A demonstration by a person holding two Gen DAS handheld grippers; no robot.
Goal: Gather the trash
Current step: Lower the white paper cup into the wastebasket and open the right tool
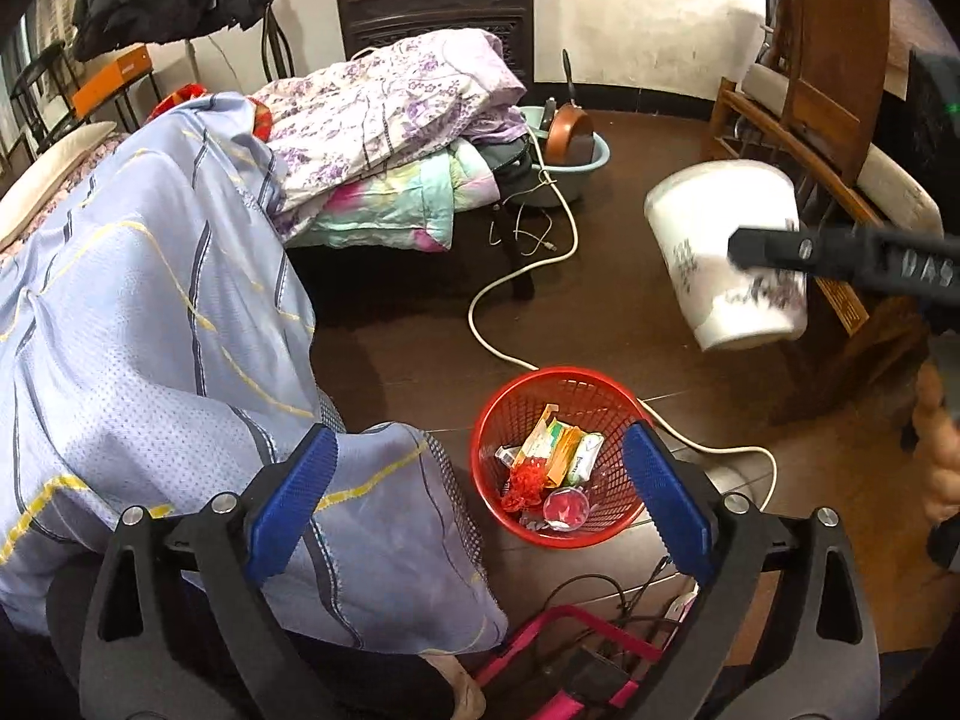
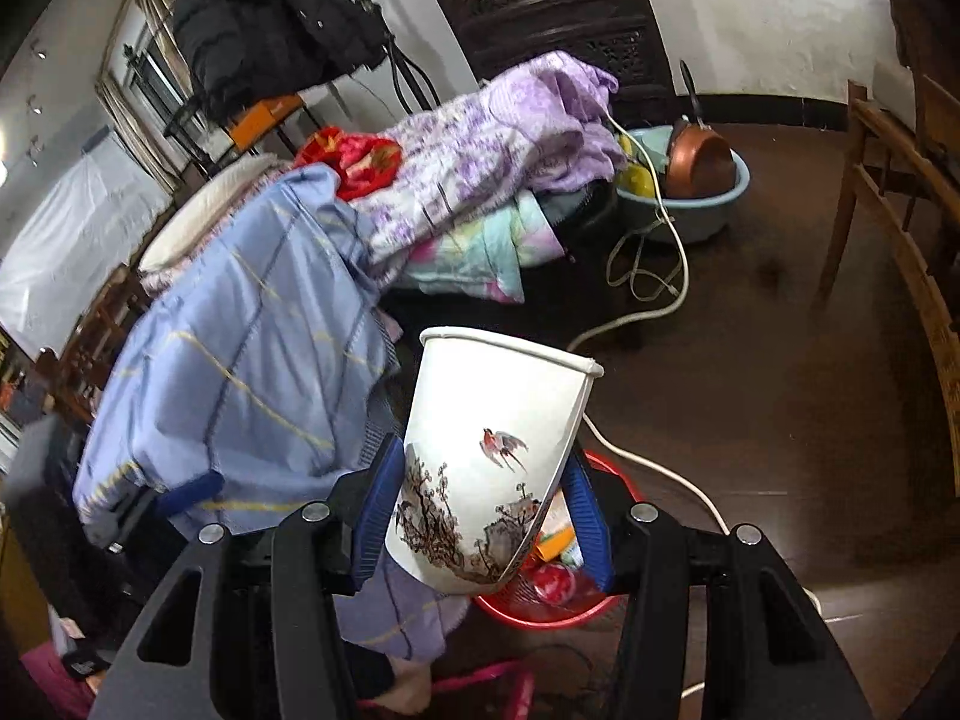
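While the right gripper (image 2: 483, 516) clamps a white paper cup (image 2: 486, 462) between its blue pads, the cup's base is hidden behind the black gripper body in the right wrist view, so only its painted side, with a bird and bare branches, and its rim show; the cup tilts with its rim leaning away from the camera. From the left wrist view the same cup (image 1: 720, 252) hangs in the air to the upper right of the basket, and a black finger (image 1: 774, 249) crosses its side, blurred and cut off by the right edge. Beneath it on the dark floor stands a red mesh wastebasket (image 1: 516, 396) holding wrappers, a red crumpled scrap and a clear round lid, though small items at its bottom are hard to tell apart. In the right wrist view the wastebasket (image 2: 606, 468) is mostly hidden by the cup and the gripper. Spread wide and empty, the left gripper (image 1: 480, 486) frames the basket; its left pad overlaps the blue striped bedsheet (image 1: 150, 312), and whether it touches the cloth I cannot tell. A white power cord (image 1: 498, 294) runs across the floor behind the basket. Part of a hand (image 1: 942, 462) shows at the right edge, blurred.
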